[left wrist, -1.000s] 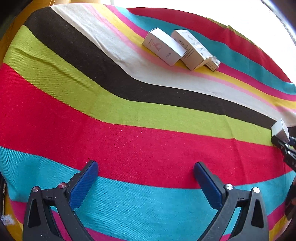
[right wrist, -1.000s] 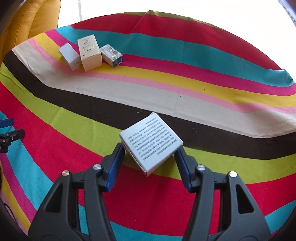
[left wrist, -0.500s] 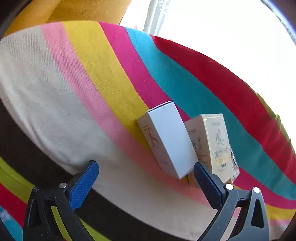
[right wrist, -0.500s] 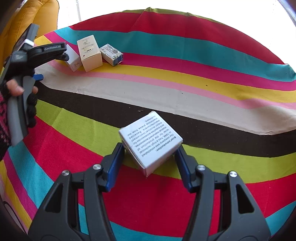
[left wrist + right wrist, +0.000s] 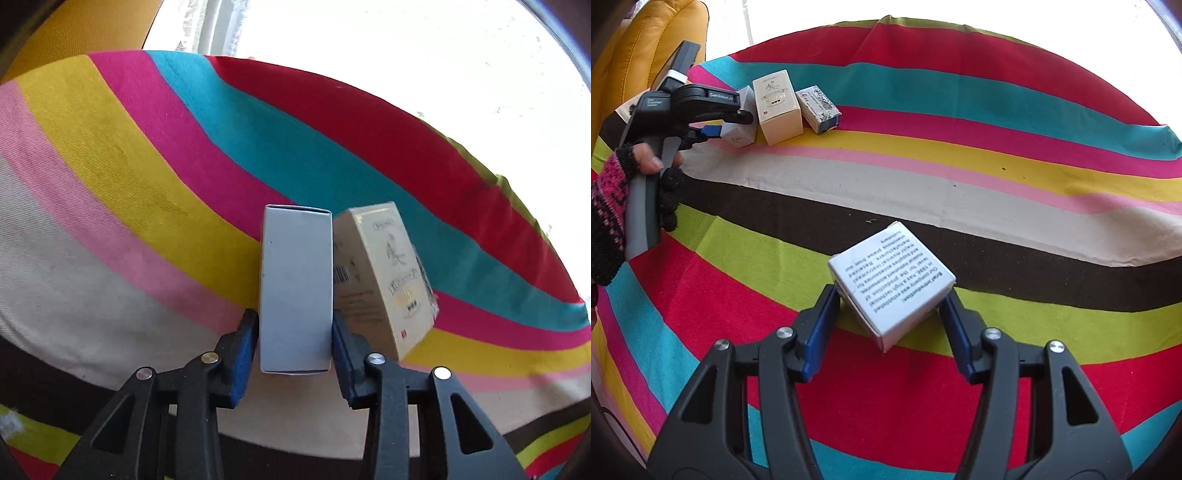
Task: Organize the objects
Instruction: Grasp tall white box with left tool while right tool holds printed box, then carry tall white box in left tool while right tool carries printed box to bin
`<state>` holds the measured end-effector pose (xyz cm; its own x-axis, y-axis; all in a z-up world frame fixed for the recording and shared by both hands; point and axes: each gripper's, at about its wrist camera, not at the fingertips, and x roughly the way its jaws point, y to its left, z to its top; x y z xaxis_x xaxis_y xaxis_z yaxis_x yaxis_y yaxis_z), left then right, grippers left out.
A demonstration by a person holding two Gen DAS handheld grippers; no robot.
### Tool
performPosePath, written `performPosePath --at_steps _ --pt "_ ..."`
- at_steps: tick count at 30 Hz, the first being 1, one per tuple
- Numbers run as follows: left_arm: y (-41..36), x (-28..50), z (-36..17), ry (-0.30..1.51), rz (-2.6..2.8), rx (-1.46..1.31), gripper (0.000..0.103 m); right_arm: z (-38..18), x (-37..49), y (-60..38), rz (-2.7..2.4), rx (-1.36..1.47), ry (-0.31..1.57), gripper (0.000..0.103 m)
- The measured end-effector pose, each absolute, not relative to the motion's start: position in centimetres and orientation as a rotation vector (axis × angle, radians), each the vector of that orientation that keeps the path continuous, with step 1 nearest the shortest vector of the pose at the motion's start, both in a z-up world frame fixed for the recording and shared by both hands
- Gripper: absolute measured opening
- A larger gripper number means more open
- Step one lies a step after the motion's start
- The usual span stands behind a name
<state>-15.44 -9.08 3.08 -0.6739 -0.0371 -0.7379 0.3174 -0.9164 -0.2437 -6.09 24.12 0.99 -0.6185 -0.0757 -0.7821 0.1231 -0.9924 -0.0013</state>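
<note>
Closed just now: left gripper point(image 5: 294, 341) clamped on the white box point(image 5: 295, 288), leftmost in the row, touching the cream box point(image 5: 384, 273), small patterned box point(image 5: 819, 108) beyond. Meant that box was ready for lifting. Held meanwhile in right gripper point(image 5: 890, 314): printed box point(image 5: 892, 282), well apart from the cream box, above the striped cloth point(image 5: 923, 155).
</note>
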Motion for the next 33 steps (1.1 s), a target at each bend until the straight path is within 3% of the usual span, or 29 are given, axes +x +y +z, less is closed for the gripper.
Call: performPosePath --at_steps 11,16,19,21,22,23,30,33 --pt "-10.0 -10.5 3.2 0.178 -2.755 1.401 0.038 0.9 -6.1 23.9 -2.737 1.320 0.099 0.060" --pt "-8.8 -8.7 2.3 0.241 -2.680 1.385 0.053 0.9 -6.2 23.9 -2.738 1.320 0.101 0.060" --pt "-8.7 -10.2 1.5 0.233 -2.657 1.409 0.053 0.9 -6.2 23.9 -2.737 1.320 0.102 0.060" --pt "-8.2 -10.1 1.5 0.170 -2.667 1.369 0.051 0.9 -6.2 23.9 -2.737 1.321 0.101 0.060" --pt "-7.9 -10.1 1.5 0.146 -2.677 1.366 0.040 0.9 -6.2 23.8 -2.738 1.320 0.101 0.060" --pt "-7.5 -9.9 1.4 0.110 -2.680 1.366 0.038 0.9 -6.2 23.8 -2.738 1.320 0.101 0.060" --pt "-4.9 -4.5 2.6 -0.033 -2.760 1.319 0.038 0.9 -6.2 23.8 -2.738 1.321 0.097 0.060" --pt "-5.7 -0.4 2.8 -0.005 -2.768 1.316 0.038 0.9 -6.3 23.8 -2.739 1.321 0.095 0.060"
